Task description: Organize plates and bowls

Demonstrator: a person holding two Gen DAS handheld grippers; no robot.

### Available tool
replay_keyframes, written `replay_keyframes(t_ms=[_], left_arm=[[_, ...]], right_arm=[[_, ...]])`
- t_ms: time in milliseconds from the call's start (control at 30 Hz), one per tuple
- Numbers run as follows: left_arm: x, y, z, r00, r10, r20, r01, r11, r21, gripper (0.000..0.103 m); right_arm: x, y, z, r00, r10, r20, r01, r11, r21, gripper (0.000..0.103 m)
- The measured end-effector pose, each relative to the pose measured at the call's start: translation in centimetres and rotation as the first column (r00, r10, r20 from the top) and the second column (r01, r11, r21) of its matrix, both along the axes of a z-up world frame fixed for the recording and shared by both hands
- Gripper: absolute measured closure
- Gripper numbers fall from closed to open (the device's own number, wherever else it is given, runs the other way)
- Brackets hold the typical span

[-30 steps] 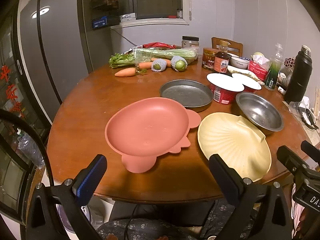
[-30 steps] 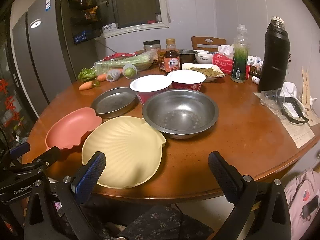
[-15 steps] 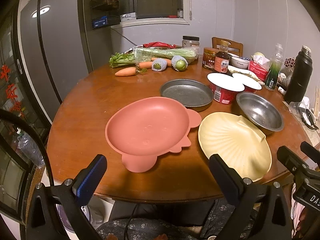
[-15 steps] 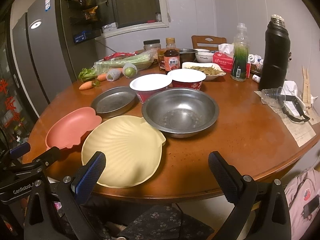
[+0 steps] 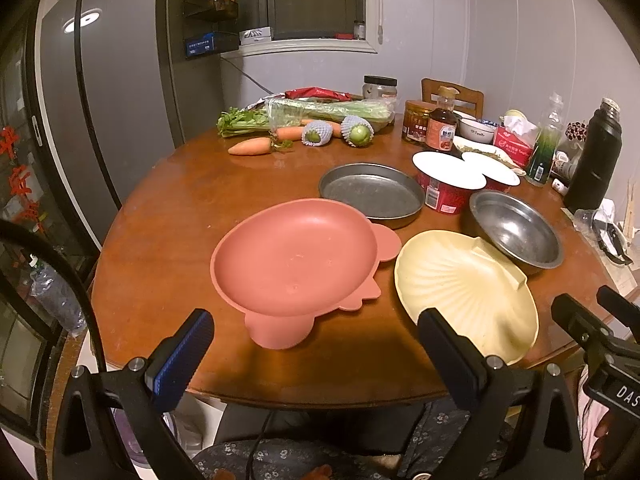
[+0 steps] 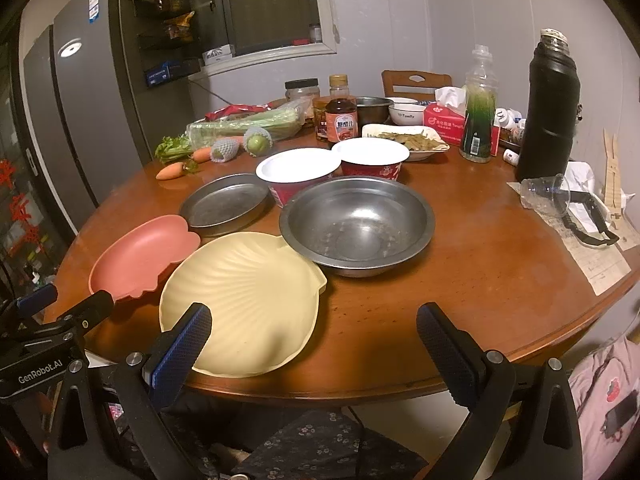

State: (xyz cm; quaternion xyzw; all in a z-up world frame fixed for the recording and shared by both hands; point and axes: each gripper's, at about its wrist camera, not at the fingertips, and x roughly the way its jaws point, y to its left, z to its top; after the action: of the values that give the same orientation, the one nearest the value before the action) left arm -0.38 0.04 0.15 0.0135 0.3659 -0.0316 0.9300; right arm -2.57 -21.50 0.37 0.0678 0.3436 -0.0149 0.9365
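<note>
A pink footed plate [image 5: 296, 256] stands near the front of the round wooden table [image 5: 168, 216]; it also shows in the right wrist view [image 6: 140, 252]. A cream shell-shaped plate [image 5: 460, 288] lies to its right [image 6: 244, 300]. Behind are a flat steel pan [image 5: 372, 192] [image 6: 224, 202] and a steel bowl [image 5: 516, 228] [image 6: 356, 224]. My left gripper [image 5: 316, 344] is open and empty, just short of the pink plate. My right gripper [image 6: 312, 340] is open and empty, over the table's front edge by the cream plate.
Two red instant-noodle cups [image 6: 300, 172] stand behind the steel bowl. Carrots and wrapped vegetables [image 5: 304, 128], sauce bottles [image 6: 340, 120], a tissue box [image 6: 444, 120], a green bottle [image 6: 478, 112] and a black thermos [image 6: 552, 108] fill the back. Papers and a plastic cup [image 6: 548, 192] lie at the right.
Almost nothing has changed; both grippers stay open at the table's front edge, with only a slight shift of view.
</note>
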Motion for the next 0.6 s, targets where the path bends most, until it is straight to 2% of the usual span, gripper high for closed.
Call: replay_keyframes(t_ms=[333, 600], left_arm=[[0.8, 2.6, 1.2, 0.999, 0.046, 0.020, -0.046, 0.999, -0.023, 0.001], [2.7, 6.7, 1.0, 0.994, 0.107, -0.016, -0.107, 0.993, -0.038, 0.001]], right_arm=[[0.7, 0.8, 1.2, 0.997, 0.062, 0.042, -0.062, 0.998, -0.009, 0.000], [3.9, 4.2, 2.4, 0.981, 0.191, 0.042, -0.190, 0.982, -0.018, 0.000]])
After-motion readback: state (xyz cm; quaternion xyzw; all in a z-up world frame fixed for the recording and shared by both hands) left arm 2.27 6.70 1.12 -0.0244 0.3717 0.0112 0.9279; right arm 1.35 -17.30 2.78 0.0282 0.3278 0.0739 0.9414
